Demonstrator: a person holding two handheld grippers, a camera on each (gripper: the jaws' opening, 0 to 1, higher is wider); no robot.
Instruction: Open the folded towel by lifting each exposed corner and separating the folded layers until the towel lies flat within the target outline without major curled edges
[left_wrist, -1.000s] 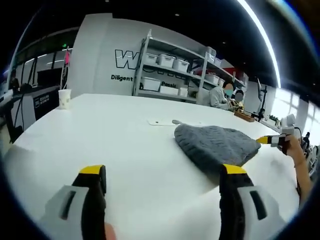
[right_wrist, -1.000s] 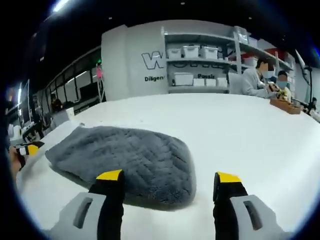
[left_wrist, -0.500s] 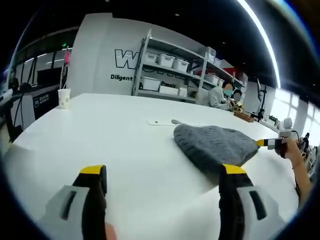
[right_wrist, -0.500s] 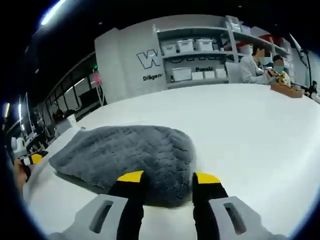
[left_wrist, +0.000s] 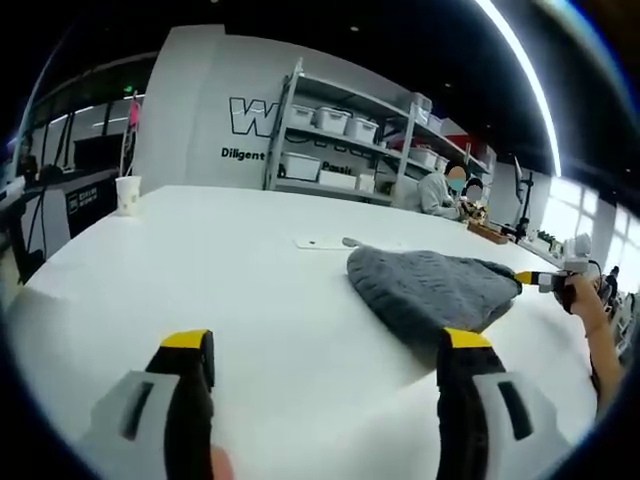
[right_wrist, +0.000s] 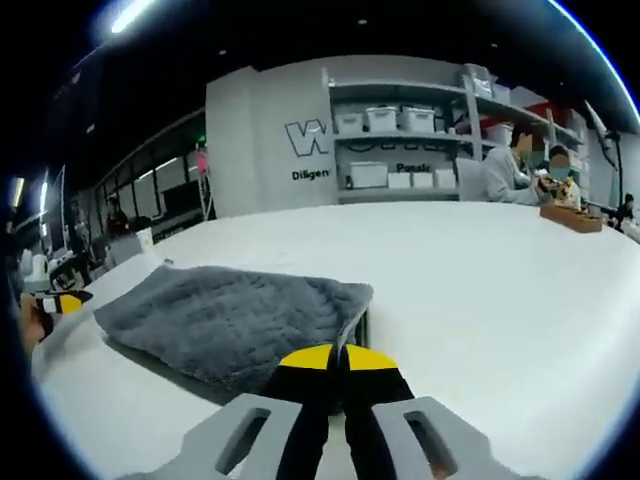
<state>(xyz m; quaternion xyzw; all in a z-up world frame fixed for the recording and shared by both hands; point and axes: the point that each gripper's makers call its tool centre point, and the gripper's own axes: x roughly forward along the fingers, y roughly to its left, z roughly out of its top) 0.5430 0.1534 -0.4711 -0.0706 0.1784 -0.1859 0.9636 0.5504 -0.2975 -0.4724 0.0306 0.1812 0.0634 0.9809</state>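
The big white surface (left_wrist: 230, 270) holds the gray towel (right_wrist: 225, 315), still folded, lying long from left to right. The right claw (right_wrist: 340, 362) is pinched shut on the towel's near right corner, which lifts a little. The left claw (left_wrist: 325, 350) is wide apart, holding nothing, with the towel off to its far right.

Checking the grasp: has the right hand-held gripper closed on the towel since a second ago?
Yes. The right hand-held gripper jaws, wide apart before, are now shut on the towel corner, lifting it off the white table.
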